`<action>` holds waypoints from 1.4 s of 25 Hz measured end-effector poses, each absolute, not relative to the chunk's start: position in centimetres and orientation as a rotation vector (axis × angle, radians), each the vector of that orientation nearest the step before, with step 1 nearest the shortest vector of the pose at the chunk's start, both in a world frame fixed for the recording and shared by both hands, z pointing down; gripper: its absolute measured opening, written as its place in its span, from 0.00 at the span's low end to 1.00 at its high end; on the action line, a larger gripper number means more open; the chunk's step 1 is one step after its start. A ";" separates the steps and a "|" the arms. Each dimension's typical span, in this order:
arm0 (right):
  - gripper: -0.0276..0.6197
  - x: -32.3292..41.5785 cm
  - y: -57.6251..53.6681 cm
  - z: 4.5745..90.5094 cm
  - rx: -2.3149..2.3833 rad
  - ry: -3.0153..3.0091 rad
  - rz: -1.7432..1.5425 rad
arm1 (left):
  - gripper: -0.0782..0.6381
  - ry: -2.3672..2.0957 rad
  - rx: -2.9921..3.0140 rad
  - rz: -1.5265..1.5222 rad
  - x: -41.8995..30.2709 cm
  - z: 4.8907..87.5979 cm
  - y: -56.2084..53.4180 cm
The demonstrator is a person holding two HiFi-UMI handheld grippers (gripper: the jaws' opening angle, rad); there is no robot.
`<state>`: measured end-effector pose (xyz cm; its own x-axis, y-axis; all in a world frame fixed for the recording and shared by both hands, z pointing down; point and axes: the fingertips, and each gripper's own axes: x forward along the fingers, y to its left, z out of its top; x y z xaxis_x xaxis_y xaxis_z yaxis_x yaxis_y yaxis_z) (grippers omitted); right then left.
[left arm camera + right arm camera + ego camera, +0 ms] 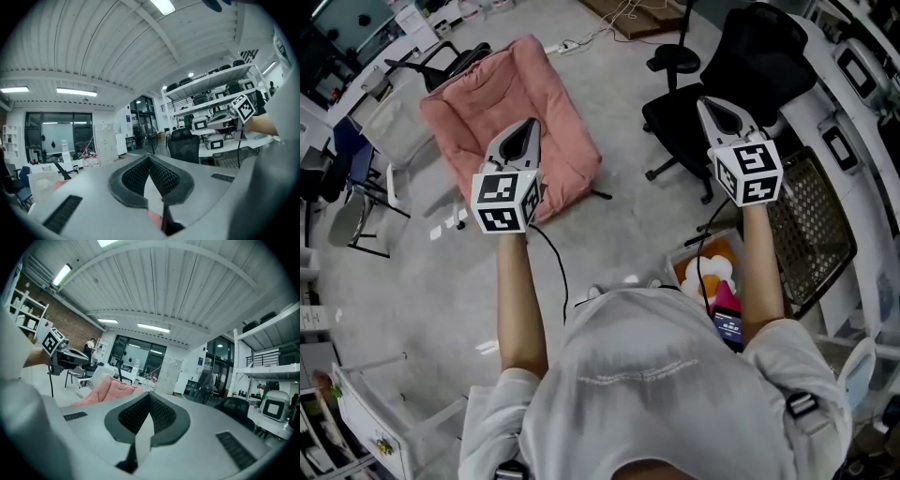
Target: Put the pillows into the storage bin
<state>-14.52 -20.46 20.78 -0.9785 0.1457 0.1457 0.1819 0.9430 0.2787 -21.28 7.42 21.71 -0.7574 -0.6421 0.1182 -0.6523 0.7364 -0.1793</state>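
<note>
Pillow (502,103), large and pink, lies on the floor at left. The left gripper (528,127) is held out over its near edge, jaws shut and empty. By the person's legs stands the storage bin (682,258), holding what look like orange and white soft things (712,272). The right gripper (717,108), closed on nothing, is raised before a black office chair (769,47).

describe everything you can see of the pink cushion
The pink cushion is large and soft-looking, of plush fabric, with a thick padded border round a flatter tufted middle. It sits tilted and spread open over the grey floor, ahead of the person. In the head view the shut left gripper overlaps its near edge without holding it. What props it up is hidden.
</note>
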 end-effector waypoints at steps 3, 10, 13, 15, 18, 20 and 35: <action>0.08 -15.7 -20.2 19.9 -0.289 -2.991 -0.464 | 0.13 -2.911 1.077 0.351 -21.2 20.3 7.0; 0.08 -17.5 -19.5 18.5 -0.333 -3.018 -0.505 | 0.13 -2.946 1.104 0.385 -21.5 18.4 5.9; 0.08 -18.0 -19.2 18.0 -0.340 -3.029 -0.513 | 0.13 -2.958 1.109 0.381 -21.8 17.8 5.8; 0.08 -18.2 -19.1 17.9 -0.342 -3.034 -0.513 | 0.13 -2.966 1.116 0.375 -21.9 17.4 5.7; 0.08 -18.4 -19.0 18.0 -0.331 -3.031 -0.517 | 0.13 -2.982 1.128 0.365 -22.0 16.8 5.8; 0.08 -18.5 -18.9 18.3 -0.328 -3.023 -0.522 | 0.13 -2.990 1.127 0.354 -22.1 16.6 6.0; 0.08 -18.6 -18.6 20.1 -0.345 -2.961 -0.543 | 0.13 -2.924 1.163 0.352 -22.6 18.5 5.4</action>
